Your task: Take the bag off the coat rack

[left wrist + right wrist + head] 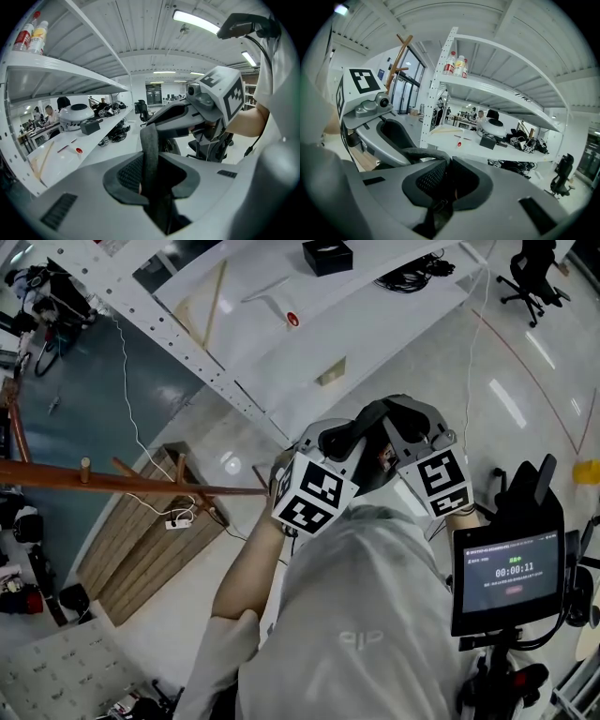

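Observation:
A dark grey bag strap (150,150) stands upright between the closed jaws of my left gripper (151,176). The same strap (424,153) loops out of my right gripper (447,180), which is shut on it, and arches toward the left gripper. In the head view both grippers are held close together in front of the person's chest, left gripper (345,439) beside right gripper (417,427). The bag's body is hidden from view. The wooden coat rack (141,482) stands off to the left, apart from both grippers; its pegged top (398,56) shows in the right gripper view.
A white shelving unit (309,343) runs ahead, with a black box (327,255) on it and bottles (454,63) on an upper shelf. A timer screen on a stand (506,579) is at the right. The rack's wooden base (141,549) and a power strip (176,519) lie at the left.

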Action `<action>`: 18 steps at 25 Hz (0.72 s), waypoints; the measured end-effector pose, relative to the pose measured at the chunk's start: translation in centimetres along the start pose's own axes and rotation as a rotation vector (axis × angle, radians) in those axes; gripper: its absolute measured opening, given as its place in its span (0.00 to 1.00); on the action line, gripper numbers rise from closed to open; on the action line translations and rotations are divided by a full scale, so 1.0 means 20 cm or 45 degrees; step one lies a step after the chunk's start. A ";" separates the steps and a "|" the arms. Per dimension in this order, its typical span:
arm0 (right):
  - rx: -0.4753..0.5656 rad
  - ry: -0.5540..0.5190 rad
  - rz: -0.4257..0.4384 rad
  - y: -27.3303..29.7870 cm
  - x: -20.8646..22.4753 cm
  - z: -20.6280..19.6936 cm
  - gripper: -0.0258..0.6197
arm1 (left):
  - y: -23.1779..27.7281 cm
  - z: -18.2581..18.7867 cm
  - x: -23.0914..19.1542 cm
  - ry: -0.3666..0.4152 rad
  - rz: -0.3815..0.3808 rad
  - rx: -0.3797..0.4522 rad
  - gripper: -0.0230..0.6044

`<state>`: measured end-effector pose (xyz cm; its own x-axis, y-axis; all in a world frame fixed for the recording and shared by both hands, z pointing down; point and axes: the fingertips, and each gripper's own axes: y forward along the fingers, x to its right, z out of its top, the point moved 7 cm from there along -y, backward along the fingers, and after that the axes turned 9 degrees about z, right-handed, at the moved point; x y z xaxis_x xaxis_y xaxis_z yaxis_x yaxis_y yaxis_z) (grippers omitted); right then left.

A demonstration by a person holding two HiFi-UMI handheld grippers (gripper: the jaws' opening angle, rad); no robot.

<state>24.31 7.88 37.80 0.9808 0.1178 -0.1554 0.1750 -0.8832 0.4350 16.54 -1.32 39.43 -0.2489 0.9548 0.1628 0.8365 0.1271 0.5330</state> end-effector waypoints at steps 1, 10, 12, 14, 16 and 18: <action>-0.005 0.002 -0.002 0.00 0.00 -0.01 0.11 | 0.00 0.00 0.00 -0.001 -0.002 -0.004 0.18; -0.022 0.011 0.006 0.01 -0.02 -0.02 0.11 | 0.00 -0.04 0.01 -0.030 -0.010 -0.026 0.18; -0.022 0.012 0.011 0.01 -0.03 -0.02 0.11 | 0.00 -0.04 0.01 -0.031 -0.006 -0.030 0.18; -0.021 0.015 0.016 0.02 -0.03 -0.02 0.11 | 0.00 -0.04 0.01 -0.031 -0.001 -0.033 0.18; -0.018 0.020 0.017 0.01 -0.03 -0.02 0.11 | -0.01 -0.04 0.01 -0.029 0.003 -0.034 0.18; -0.015 0.023 0.018 0.00 -0.03 -0.02 0.11 | -0.02 -0.03 0.02 -0.027 0.008 -0.035 0.18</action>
<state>23.67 7.86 38.22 0.9846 0.1133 -0.1331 0.1617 -0.8796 0.4474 15.79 -1.11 39.90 -0.2325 0.9612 0.1487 0.8242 0.1136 0.5547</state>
